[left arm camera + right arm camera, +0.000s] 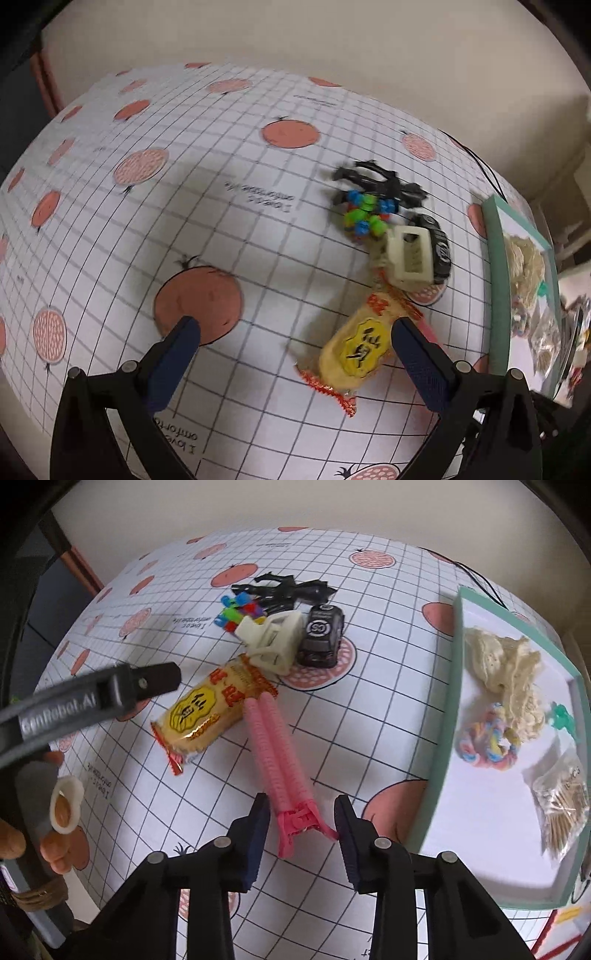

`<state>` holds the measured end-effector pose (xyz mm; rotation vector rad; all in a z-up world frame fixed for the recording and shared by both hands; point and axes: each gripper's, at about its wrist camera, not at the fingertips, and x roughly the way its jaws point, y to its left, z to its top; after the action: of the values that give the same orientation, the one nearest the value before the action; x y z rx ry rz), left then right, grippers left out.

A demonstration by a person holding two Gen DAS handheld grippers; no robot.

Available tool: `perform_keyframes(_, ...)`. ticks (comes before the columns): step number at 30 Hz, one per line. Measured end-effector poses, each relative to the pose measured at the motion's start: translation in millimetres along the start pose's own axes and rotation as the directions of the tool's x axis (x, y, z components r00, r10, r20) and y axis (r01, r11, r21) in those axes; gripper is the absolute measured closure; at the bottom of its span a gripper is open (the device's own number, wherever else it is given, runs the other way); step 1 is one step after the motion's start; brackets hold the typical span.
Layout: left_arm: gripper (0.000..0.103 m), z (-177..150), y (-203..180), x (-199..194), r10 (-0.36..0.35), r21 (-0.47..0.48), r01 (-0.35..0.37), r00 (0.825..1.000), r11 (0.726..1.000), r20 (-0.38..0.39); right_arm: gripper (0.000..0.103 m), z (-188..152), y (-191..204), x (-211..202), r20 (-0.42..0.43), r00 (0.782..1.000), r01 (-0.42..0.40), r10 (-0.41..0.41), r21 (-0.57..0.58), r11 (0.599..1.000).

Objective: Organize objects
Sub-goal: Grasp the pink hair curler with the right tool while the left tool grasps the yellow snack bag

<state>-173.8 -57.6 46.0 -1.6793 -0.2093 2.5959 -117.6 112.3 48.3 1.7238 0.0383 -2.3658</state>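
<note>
**Both tools open over the clutter, pink clip lined up for pickup**

Right tool (301, 830) is open, jaws either side of the hinge end of the pink hair clip (280, 746), not yet closed on it. Clip lies flat on the bench (369, 720), far end touching the yellow snack pack (207, 710). Left tool (295, 343) is also open, holding nothing; its right finger sits at the edge of the snack pack, left finger over bare cloth.

Rest of the pile sits further back: cream claw clip (271, 642) against the black toy car (321, 635), coloured beads (238, 611) and a black hair clip (284, 587) behind. Teal tray (443, 709) is to the right w/ yarn, a scrunchie and a bag of sticks already in it; likely the drop spot.

Risks, as a judgement:
- Grip lands on the thin hinge tab only → clip pivots or slips out on lift.
- Clip drags the snack pack, since they touch.
- Left tool closing now may catch only the crinkly wrapper edge → pack slides away.
- Both tools work close together, so they could collide.
</note>
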Motion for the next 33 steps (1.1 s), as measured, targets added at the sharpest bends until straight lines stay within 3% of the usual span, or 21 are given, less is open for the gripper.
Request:
perform_keyframes(11,0.0,-2,-30,9,-0.004,0.091,0.007,0.999,0.996,-0.036,0.069,4,-29,-8,0.074,0.997,0.005,-0.012,0.089,0.996)
perform_keyframes(17,0.009,-2,-33,17,0.012,0.102,-0.007,0.998,0.995,-0.054,0.07,7,-31,-6,0.079,0.997,0.004,-0.012,0.102,0.995)
perform_keyframes(20,0.018,-3,-35,21,0.013,0.108,-0.006,0.998,0.994,-0.069,0.07,6,-33,-11,0.093,0.996,-0.01,0.0,0.109,0.994)
perform_keyframes(22,0.019,-4,-38,23,0.015,0.117,-0.006,0.997,0.993,-0.073,0.07,6,-34,-12,0.098,0.995,-0.009,-0.001,0.111,0.994)
perform_keyframes(25,0.032,-6,-41,26,0.015,0.126,-0.005,0.996,0.992,-0.082,0.07,7,-35,-13,0.102,0.995,-0.015,0.003,0.115,0.993)
perform_keyframes(30,0.044,-8,-46,30,0.017,0.14,-0.004,0.996,0.99,-0.093,0.07,7,-37,-14,0.106,0.994,-0.023,0.01,0.122,0.992)
perform_keyframes(33,0.056,-8,-47,29,0.014,0.143,-0.001,0.996,0.99,-0.091,0.07,6,-39,-15,0.11,0.994,-0.025,0.011,0.127,0.992)
